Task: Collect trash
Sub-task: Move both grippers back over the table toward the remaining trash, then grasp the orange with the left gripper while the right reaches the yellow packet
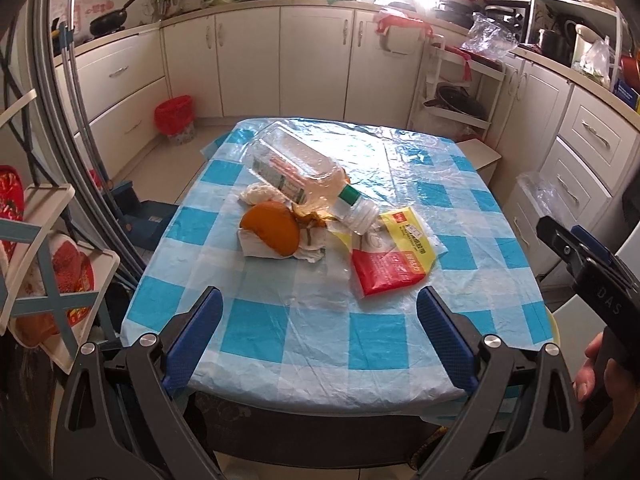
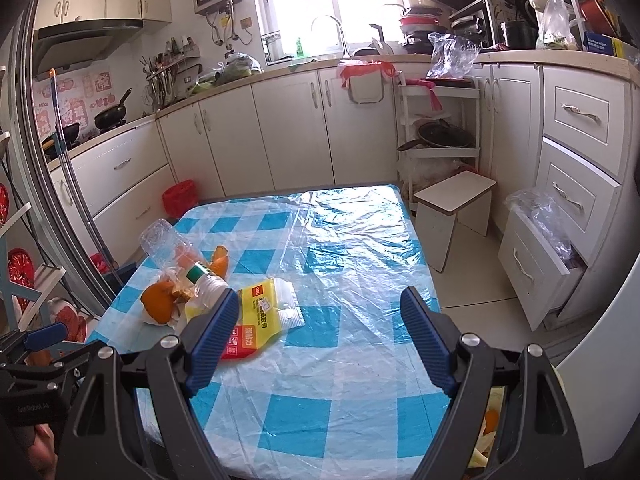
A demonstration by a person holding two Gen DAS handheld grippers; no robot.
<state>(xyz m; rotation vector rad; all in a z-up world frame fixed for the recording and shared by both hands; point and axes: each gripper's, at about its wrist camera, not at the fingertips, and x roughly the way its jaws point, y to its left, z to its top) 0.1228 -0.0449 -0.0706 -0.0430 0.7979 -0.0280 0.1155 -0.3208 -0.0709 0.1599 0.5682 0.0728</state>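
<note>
A: Over the near edge of the table (image 1: pixel 328 376), what is the pose of each gripper?

B: Left gripper (image 1: pixel 320 332): angled down toward the tabletop, fingers (image 1: pixel 196 332) spread wide, nothing between the pads. Right gripper (image 2: pixel 320 332): same condition, fingers (image 2: pixel 428 340) spread wide and empty, pointing down and forward over the checked plastic cover (image 2: pixel 340 400).

A: Locate the trash relative to the fingers.

B: Ahead of the left fingertips, well apart from them, lies a cluster. A clear plastic bottle (image 1: pixel 296 172) lies on its side. Orange peel (image 1: pixel 272 228) rests on crumpled white tissue (image 1: pixel 280 250) just beside it. A red and yellow wrapper (image 1: pixel 390 256) lies closest to the left gripper's right finger. In the right wrist view the same cluster sits ahead and to the left; the left finger overlaps the wrapper (image 2: pixel 260 312) in the picture, contact cannot be confirmed.

A: Surroundings and obstructions?

B: A red-lined bin (image 1: pixel 175 116) stands on the floor beyond the table. A white stool (image 2: pixel 454 208) stands beyond the right fingers. Nothing lies between either gripper and the cluster.
</note>
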